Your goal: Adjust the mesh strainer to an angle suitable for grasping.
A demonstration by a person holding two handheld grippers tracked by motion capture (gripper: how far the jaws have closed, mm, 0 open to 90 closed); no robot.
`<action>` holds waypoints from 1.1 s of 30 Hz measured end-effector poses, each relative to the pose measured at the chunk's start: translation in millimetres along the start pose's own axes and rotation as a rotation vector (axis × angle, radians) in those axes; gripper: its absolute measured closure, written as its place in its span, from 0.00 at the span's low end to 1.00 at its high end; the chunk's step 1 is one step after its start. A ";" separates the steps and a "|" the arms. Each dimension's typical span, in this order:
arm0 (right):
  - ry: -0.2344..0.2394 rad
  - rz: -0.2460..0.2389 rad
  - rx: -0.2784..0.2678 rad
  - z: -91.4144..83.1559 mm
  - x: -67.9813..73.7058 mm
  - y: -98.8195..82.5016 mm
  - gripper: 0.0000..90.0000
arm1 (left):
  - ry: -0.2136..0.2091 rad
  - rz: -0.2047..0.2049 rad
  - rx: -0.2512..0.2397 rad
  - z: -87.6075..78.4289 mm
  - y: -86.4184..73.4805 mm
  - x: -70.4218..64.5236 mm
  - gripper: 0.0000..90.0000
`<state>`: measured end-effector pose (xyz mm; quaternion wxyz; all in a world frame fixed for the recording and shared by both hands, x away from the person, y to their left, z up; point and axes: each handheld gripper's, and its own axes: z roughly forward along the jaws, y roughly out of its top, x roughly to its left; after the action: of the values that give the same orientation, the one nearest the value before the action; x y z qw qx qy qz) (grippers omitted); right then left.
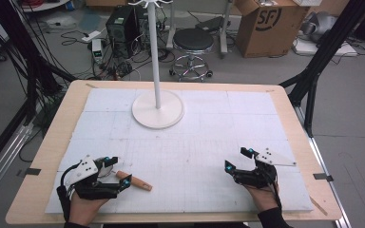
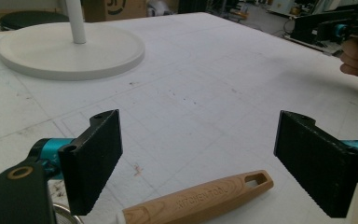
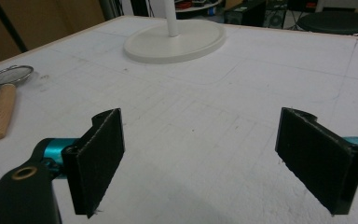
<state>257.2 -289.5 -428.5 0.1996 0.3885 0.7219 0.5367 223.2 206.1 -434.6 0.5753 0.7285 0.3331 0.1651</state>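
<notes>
A small sieve with a wooden handle (image 1: 134,181) lies on the white table mat near the front left. In the left gripper view the handle (image 2: 200,200) lies low between my jaws, and the metal rim (image 2: 65,212) peeks out at the bottom left. My left gripper (image 1: 117,170) (image 2: 199,122) is open, its pads standing apart from the handle. My right gripper (image 1: 239,159) (image 3: 200,116) is open over bare mat at the front right. From the right gripper view the sieve (image 3: 10,74) lies far to the left.
A white stand with a round base (image 1: 158,110) (image 2: 70,51) (image 3: 175,39) and a thin pole rises at the back middle of the mat. The wooden table edge (image 1: 52,142) frames the mat. A stool, boxes and cables sit on the floor beyond.
</notes>
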 end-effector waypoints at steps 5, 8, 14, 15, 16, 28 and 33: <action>0.005 0.006 0.003 -0.2 1.2 0.1 0.17 | 0.003 -0.004 0.000 -0.8 -0.2 0.1 0.18; 0.002 0.007 0.002 0.0 0.9 0.0 0.17 | 0.006 -0.009 -0.001 -0.9 -0.3 -0.2 0.18; -0.002 0.001 0.000 0.4 0.0 -0.2 0.17 | 0.008 -0.024 -0.003 -3.4 -0.2 -1.5 0.41; -0.002 0.001 0.000 0.3 0.1 -0.2 0.17 | 0.004 -0.024 0.000 -3.8 -0.5 -1.1 0.49; -0.002 0.001 0.000 0.3 0.1 -0.2 0.17 | 0.004 -0.024 0.000 -3.8 -0.5 -1.1 0.51; -0.001 0.012 0.004 0.8 0.5 0.0 0.17 | -0.074 -0.019 0.031 -4.0 -1.4 -2.9 0.95; -0.004 0.019 -0.010 -0.7 -0.4 1.1 0.17 | -0.096 -0.024 0.088 -1.4 -2.9 -6.4 1.00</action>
<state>257.4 -290.1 -427.3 0.1979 0.3953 0.7150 0.5416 216.9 203.1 -436.0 0.5602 0.7561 0.3206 0.1082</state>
